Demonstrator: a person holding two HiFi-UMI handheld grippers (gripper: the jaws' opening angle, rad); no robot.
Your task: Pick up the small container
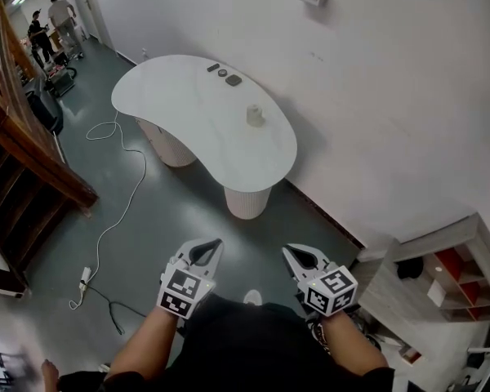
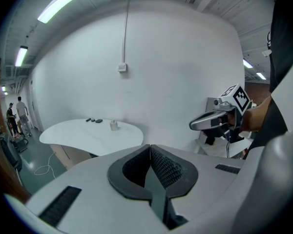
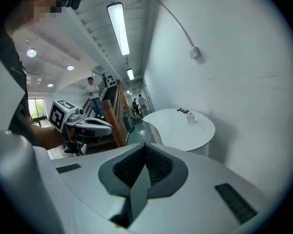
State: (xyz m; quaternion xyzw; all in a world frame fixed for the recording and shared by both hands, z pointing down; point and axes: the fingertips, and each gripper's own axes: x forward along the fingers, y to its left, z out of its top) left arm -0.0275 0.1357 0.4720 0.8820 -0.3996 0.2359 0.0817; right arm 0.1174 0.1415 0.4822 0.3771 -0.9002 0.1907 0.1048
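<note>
Container (image 1: 256, 116) upright on white tbl (image 1: 188, 113); contents not vis.

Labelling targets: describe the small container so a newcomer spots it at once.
Find the white kidney-shaped table against the wall. The small container stands alone near its wall-side edge. It is pale and upright, unlike the three flat dark items farther along.
</note>
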